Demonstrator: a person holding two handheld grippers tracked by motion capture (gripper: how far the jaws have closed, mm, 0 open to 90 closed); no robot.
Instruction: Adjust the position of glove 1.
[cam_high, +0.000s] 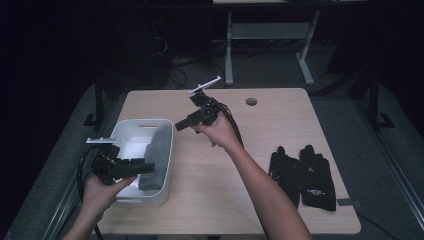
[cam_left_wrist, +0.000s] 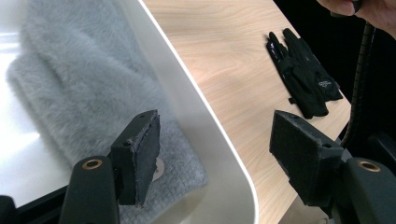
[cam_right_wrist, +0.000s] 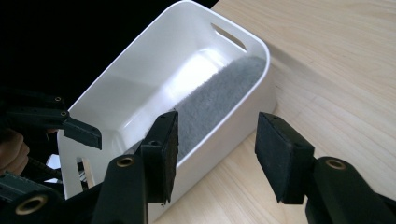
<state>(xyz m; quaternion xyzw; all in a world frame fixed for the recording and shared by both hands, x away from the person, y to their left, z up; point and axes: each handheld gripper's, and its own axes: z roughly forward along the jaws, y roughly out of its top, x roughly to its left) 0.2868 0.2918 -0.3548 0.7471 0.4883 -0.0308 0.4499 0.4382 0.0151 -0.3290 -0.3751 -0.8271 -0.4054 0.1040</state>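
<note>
High view, bin: we see a white plastic bin (cam_high: 131, 131) at the left side of the wooden surface (cam_high: 240, 180), its long axis running from near edge to far edge.
High view, grey cloth: we see a grey fuzzy cloth (cam_high: 156, 157) lying inside the bin along its right wall, its long axis parallel to the bin's length.
High view, left gripper: our left gripper (cam_high: 145, 166) sits level over the bin's near end, pointing right, just beside the cloth.
High view, right gripper: our right gripper (cam_high: 179, 125) is raised over the surface, pointing left and down toward the bin's far right corner.
High view, gloves: a pair of black gloves (cam_high: 302, 175) lies well apart at the right, fingertips pointing away.
Left gripper view, fingers: we see the fingers (cam_left_wrist: 140, 156) spread apart, nothing between them; the cloth lies below in the bin, the gloves beyond.
Right gripper view, fingers: we see the fingers (cam_right_wrist: 282, 156) spread apart and empty above the bin's rim; the cloth runs lengthwise toward the handle slot.
</note>
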